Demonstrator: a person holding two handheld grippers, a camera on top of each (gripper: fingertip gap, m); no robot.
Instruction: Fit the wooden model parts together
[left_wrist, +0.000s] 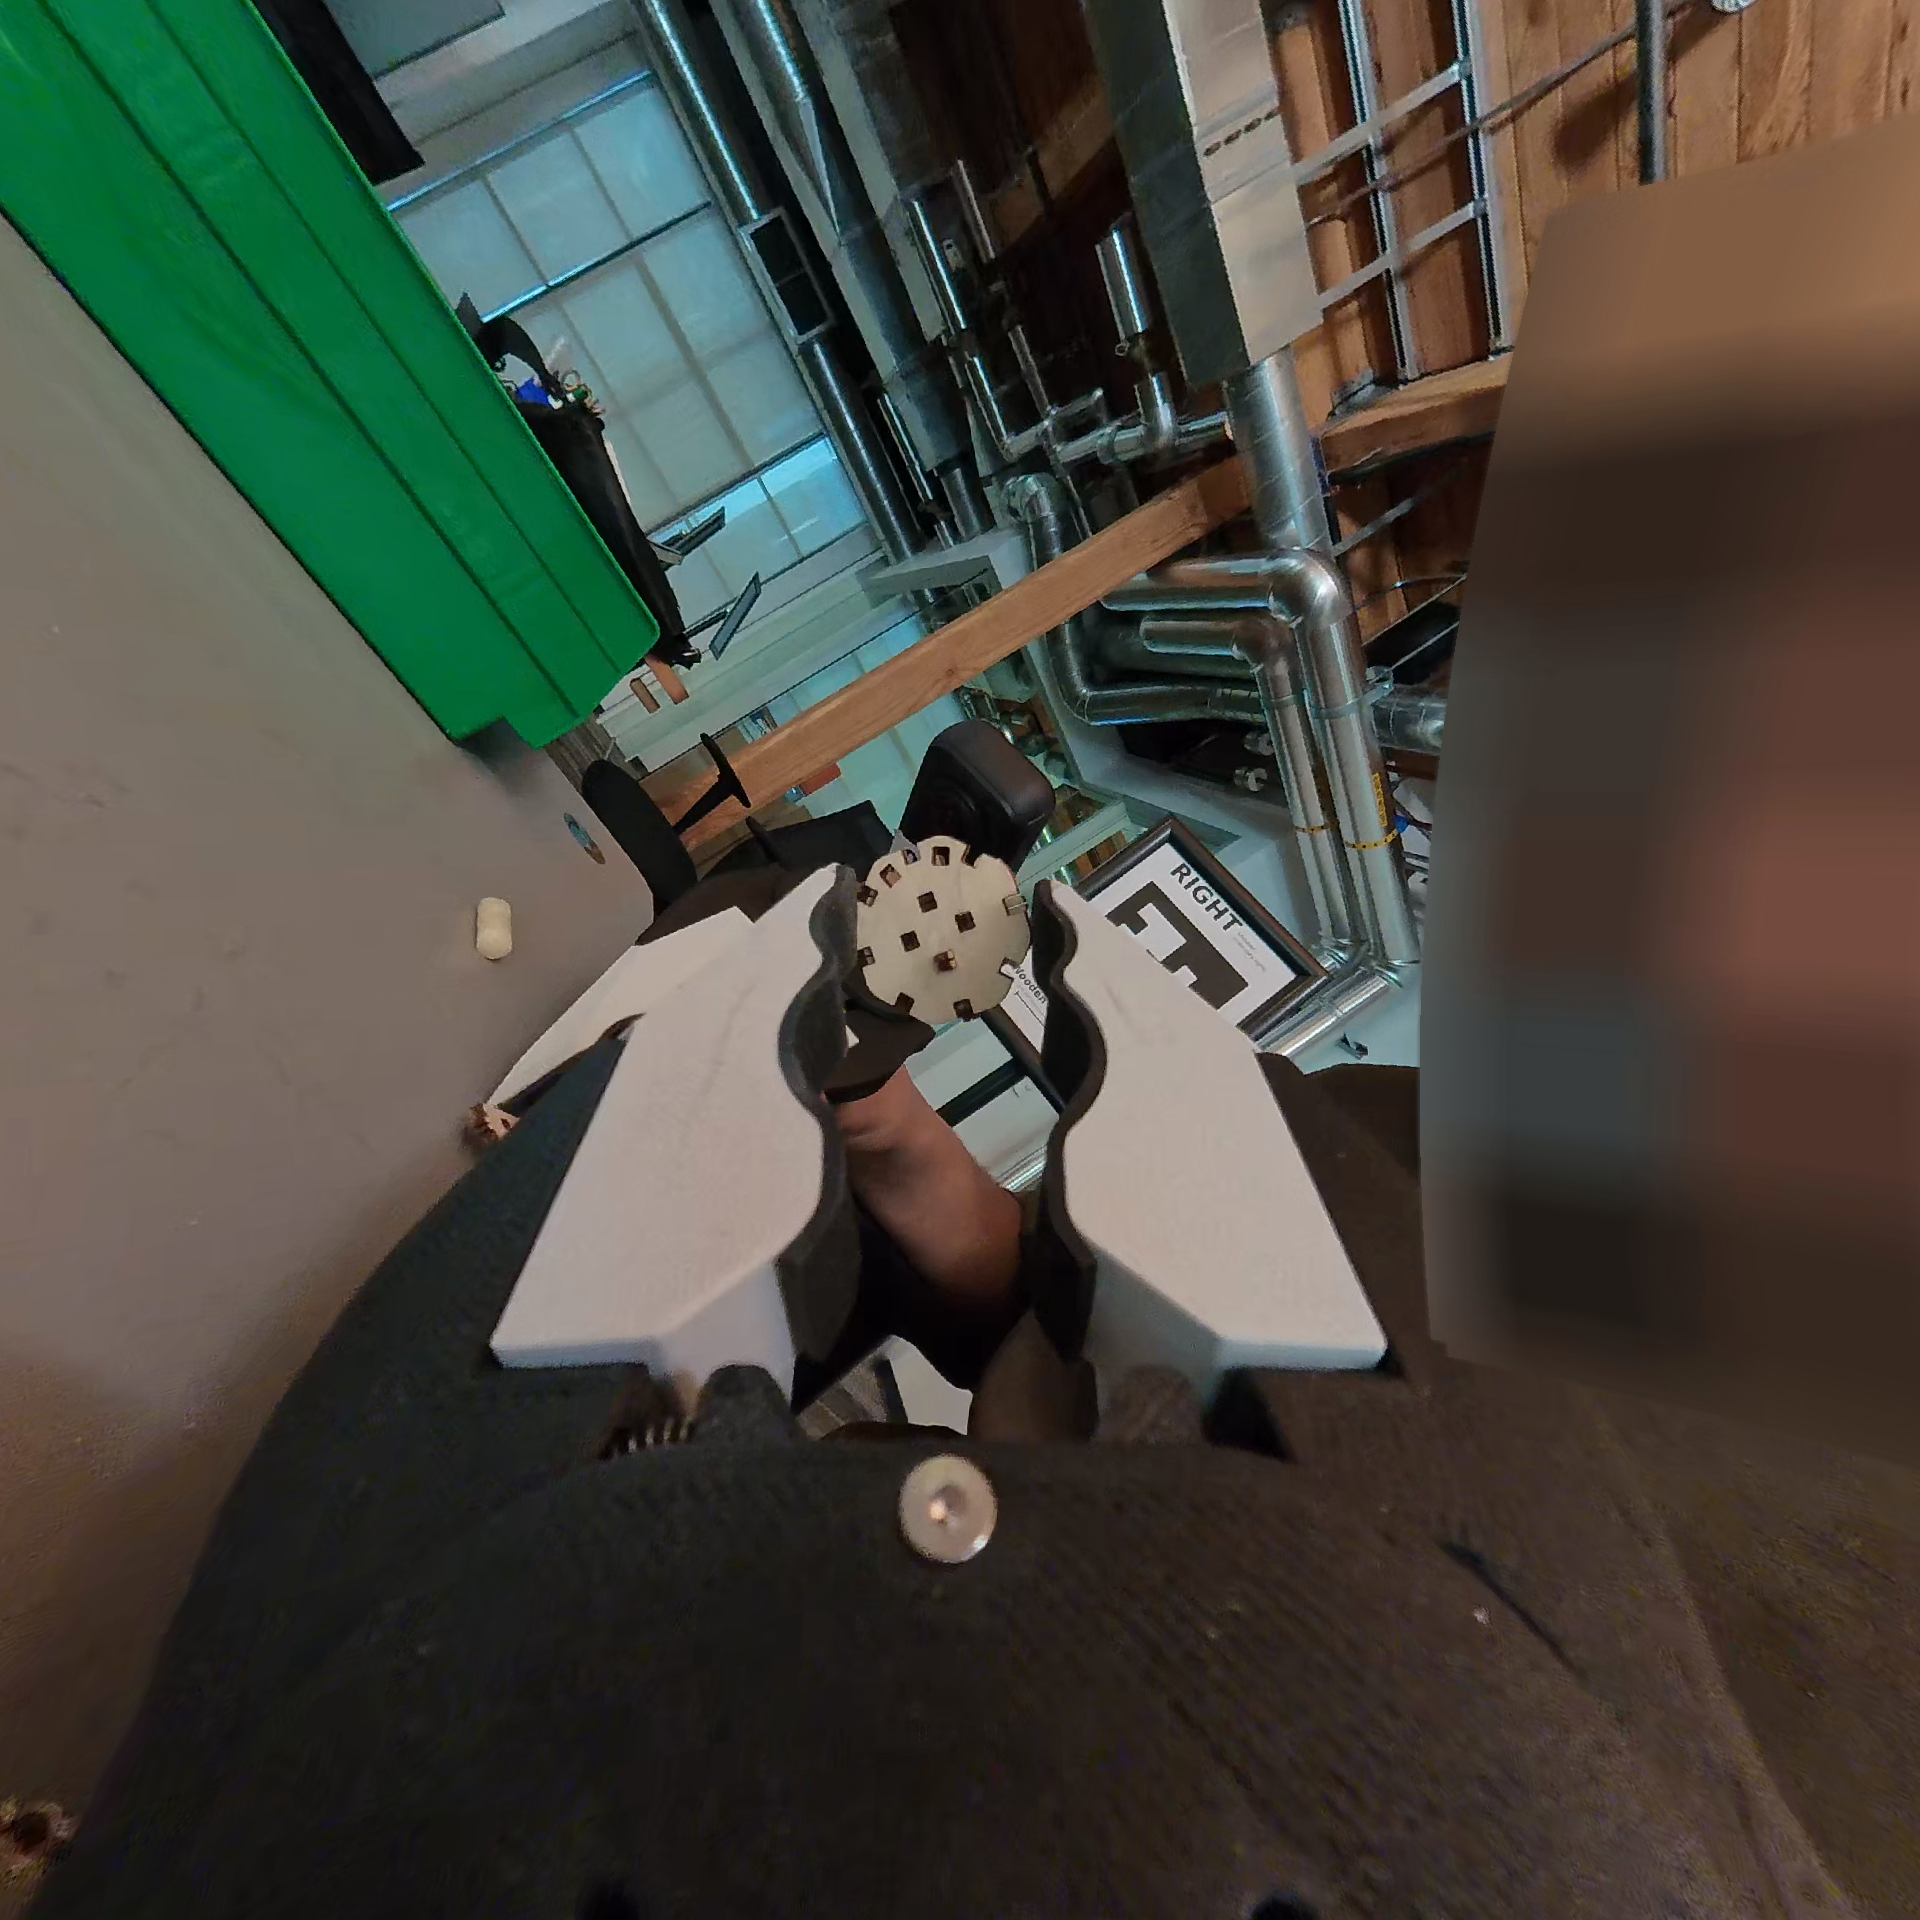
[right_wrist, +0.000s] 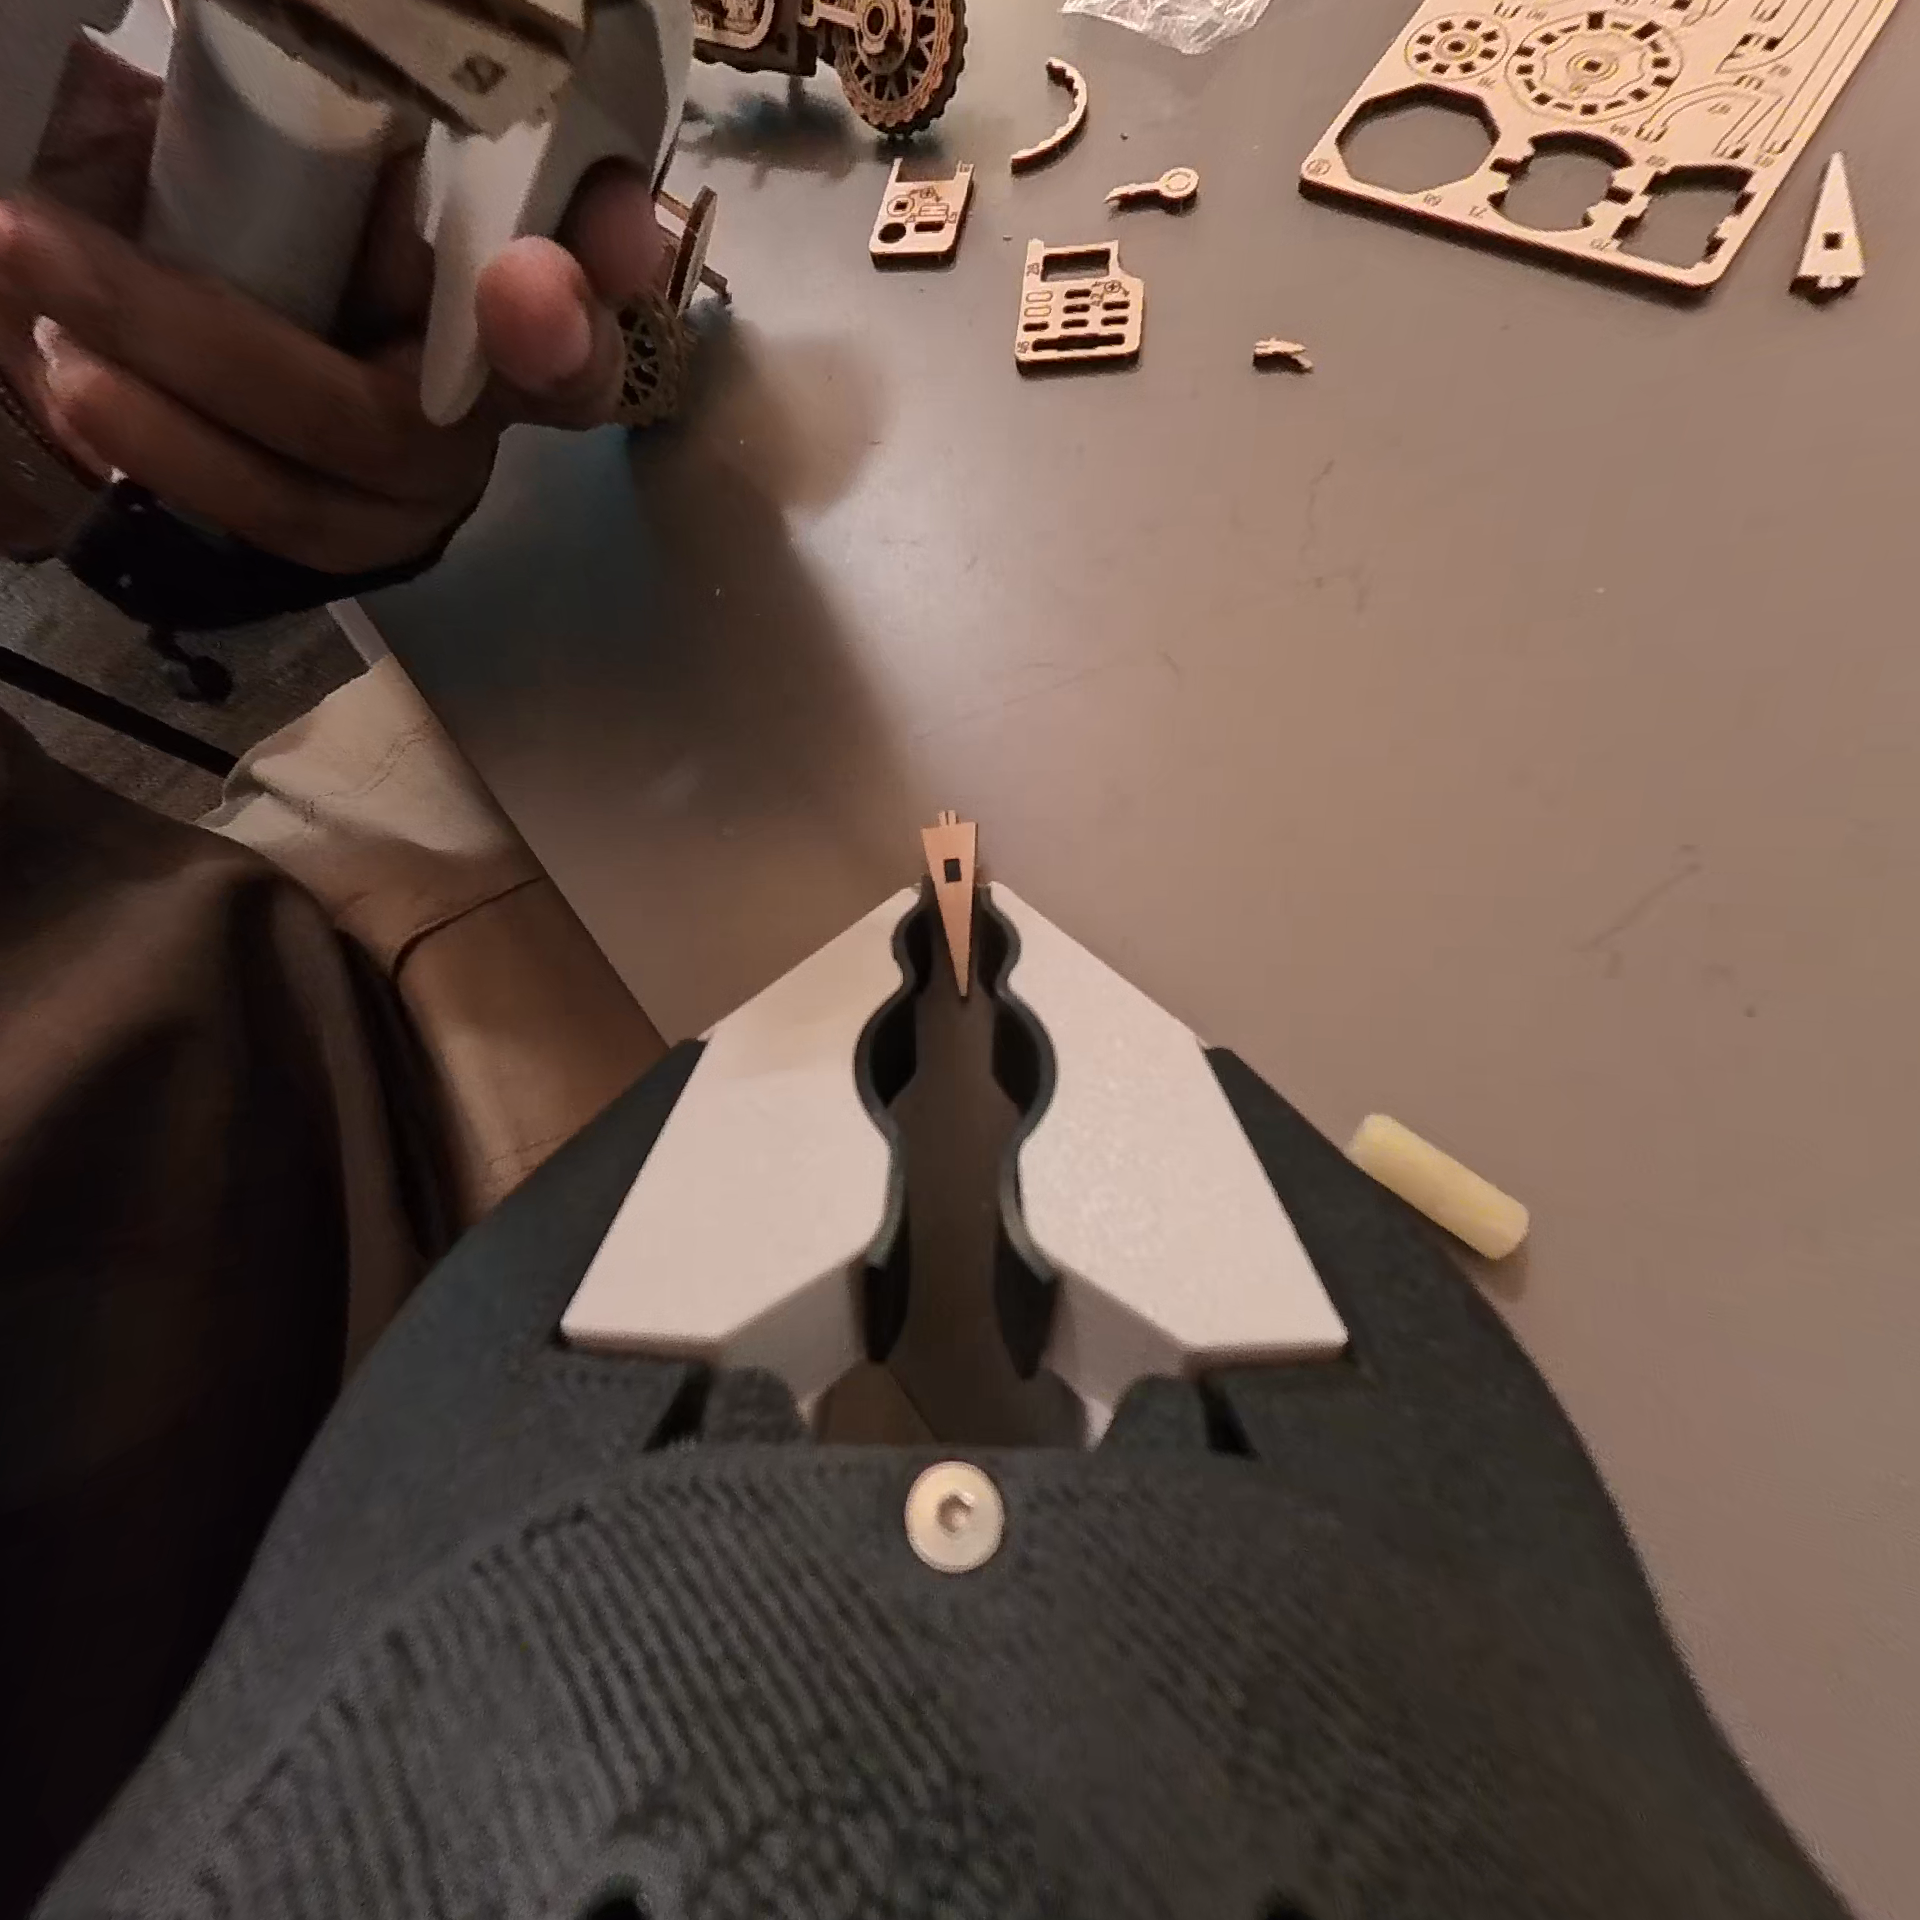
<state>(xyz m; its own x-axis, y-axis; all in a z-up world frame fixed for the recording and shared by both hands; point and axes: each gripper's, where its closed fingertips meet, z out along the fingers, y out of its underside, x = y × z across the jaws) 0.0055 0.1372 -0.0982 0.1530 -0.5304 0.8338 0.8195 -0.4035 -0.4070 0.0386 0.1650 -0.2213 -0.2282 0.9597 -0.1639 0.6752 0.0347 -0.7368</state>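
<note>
In the left wrist view my left gripper (left_wrist: 940, 920) is shut on a round, pale wooden disc (left_wrist: 935, 940) with a notched rim and square holes. It holds the disc in the air with its face toward the camera. A thumb (left_wrist: 914, 1174) shows between the fingers behind it. In the right wrist view my right gripper (right_wrist: 951, 899) is shut on a thin pointed wooden wedge (right_wrist: 951, 862), whose wide end sticks out past the fingertips above the grey table (right_wrist: 1351, 675). The left gripper (right_wrist: 416, 156), held by a hand, is at the top left of that view.
A partly built wheeled wooden model (right_wrist: 894, 52) stands at the far edge. A cut-out parts sheet (right_wrist: 1558, 135), two small panels (right_wrist: 1081, 307), a curved strip (right_wrist: 1055, 114) and a second wedge (right_wrist: 1829, 229) lie around it. A pale cylinder (right_wrist: 1439, 1200) lies to the right. A green crate (left_wrist: 312, 364) stands nearby. Some 12 cm of space lies between my two pairs of fingers. The partly built wheeled wooden model (right_wrist: 894, 52) is about equally far from each gripper, around 20 cm.
</note>
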